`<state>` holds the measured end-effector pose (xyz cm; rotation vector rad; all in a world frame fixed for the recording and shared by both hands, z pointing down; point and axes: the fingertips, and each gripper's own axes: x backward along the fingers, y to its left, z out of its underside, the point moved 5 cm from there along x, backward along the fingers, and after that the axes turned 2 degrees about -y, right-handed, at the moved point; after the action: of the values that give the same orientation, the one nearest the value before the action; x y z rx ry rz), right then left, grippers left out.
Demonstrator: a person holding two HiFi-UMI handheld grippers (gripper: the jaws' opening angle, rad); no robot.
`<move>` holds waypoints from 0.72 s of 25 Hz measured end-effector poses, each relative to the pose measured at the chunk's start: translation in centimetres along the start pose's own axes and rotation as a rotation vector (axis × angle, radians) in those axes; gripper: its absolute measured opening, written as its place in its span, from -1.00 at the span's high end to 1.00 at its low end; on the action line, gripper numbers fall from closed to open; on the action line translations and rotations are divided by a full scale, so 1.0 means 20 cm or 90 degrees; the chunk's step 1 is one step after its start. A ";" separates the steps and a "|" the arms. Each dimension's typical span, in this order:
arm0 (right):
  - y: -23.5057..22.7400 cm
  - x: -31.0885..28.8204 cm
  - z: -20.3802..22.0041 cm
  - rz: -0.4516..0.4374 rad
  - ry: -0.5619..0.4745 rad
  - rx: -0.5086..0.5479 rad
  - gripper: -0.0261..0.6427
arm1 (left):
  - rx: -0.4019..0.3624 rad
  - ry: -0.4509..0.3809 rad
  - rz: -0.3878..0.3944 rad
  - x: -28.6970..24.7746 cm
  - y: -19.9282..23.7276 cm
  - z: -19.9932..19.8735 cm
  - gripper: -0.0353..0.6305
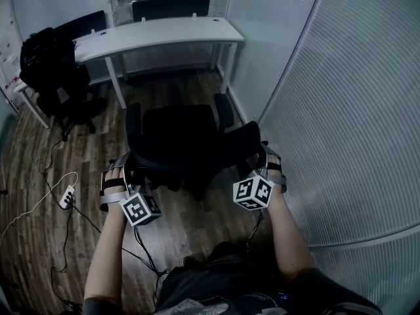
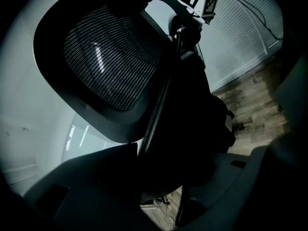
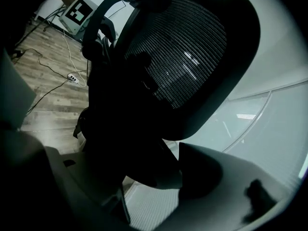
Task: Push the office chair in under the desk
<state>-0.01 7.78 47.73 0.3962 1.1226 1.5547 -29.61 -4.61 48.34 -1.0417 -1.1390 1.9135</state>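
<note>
The black office chair [image 1: 177,136] stands on the wood floor in front of me, its seat facing the white desk [image 1: 164,31] at the back. My left gripper [image 1: 126,166] clamps the left edge of the chair's backrest, and my right gripper [image 1: 259,156] clamps the right edge. In the left gripper view the mesh backrest [image 2: 110,57] fills the frame, and its dark rim runs down between the jaws of the left gripper [image 2: 159,177]. In the right gripper view the mesh backrest [image 3: 192,57] looms close, with its frame wedged in the right gripper [image 3: 139,177].
A ribbed wall panel [image 1: 341,110] curves close on the right. A second black chair [image 1: 56,77] piled with dark things stands at the left. A power strip [image 1: 67,195] and cables lie on the floor at the left. Another chair back [image 1: 170,6] shows behind the desk.
</note>
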 end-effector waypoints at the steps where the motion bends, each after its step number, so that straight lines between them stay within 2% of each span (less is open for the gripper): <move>1: 0.00 -0.03 -0.02 -0.003 0.006 0.001 0.02 | -0.001 -0.002 -0.001 -0.03 0.01 0.01 0.20; 6: 0.00 -0.13 -0.09 -0.008 0.020 0.003 0.02 | -0.003 -0.010 0.003 -0.14 0.07 0.08 0.20; 14: -0.04 -0.37 -0.16 -0.002 -0.009 0.002 0.02 | -0.011 0.013 0.010 -0.43 0.18 0.14 0.21; 18: -0.08 -0.49 -0.18 -0.008 -0.018 0.004 0.02 | -0.009 0.005 0.007 -0.56 0.22 0.15 0.21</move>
<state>1.28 -2.78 47.74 0.4138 1.1065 1.5299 -27.73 -16.80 48.42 -1.0654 -1.1465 1.9105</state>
